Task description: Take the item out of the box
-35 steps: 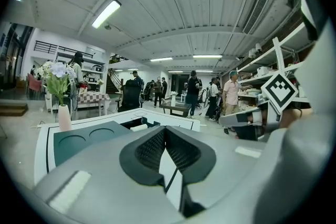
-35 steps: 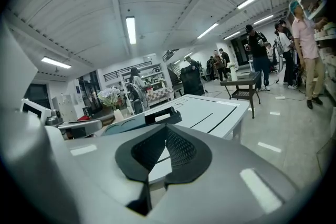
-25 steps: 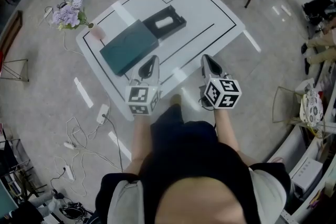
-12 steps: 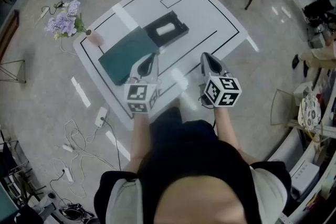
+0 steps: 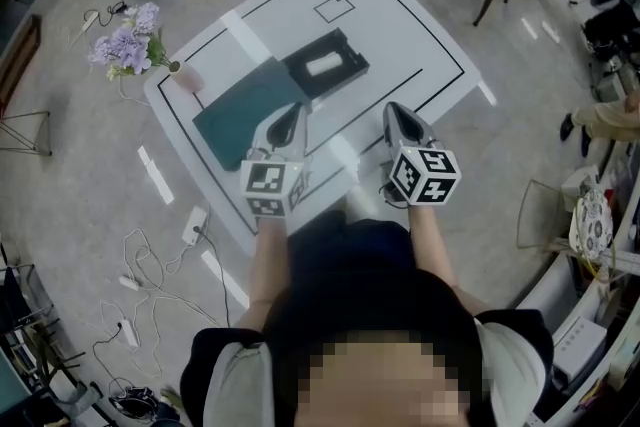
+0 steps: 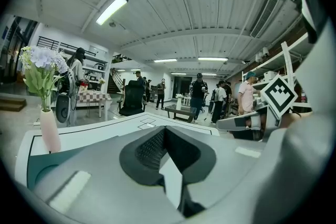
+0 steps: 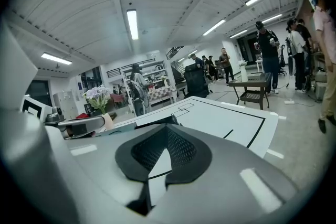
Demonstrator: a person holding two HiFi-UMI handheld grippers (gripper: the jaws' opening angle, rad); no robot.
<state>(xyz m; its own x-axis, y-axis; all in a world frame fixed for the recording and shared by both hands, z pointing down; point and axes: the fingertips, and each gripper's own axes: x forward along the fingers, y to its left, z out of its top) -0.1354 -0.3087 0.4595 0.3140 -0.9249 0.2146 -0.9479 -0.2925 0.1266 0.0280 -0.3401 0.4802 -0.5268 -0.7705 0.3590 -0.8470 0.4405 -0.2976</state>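
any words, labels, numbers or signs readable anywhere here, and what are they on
No readable words, brands or numbers in any view.
left marker cube: black-and-white square pattern, no lettering.
right marker cube: same kind of pattern, no lettering.
table: drawn black lines and squares only.
box and green lid: no print shows.

The table (image 5: 400, 35) has a smooth white top with a slight sheen, and the floor (image 5: 90, 185) around it is polished and reflective. On the table, the box (image 5: 298, 75) looks matt black and the teal lid (image 5: 240, 110) beside it matt, like card. Above the table's near edge, the left gripper (image 5: 290, 113) and right gripper (image 5: 397, 110) have matt grey plastic shells, and their dark pads (image 6: 148, 148) are finely ribbed.
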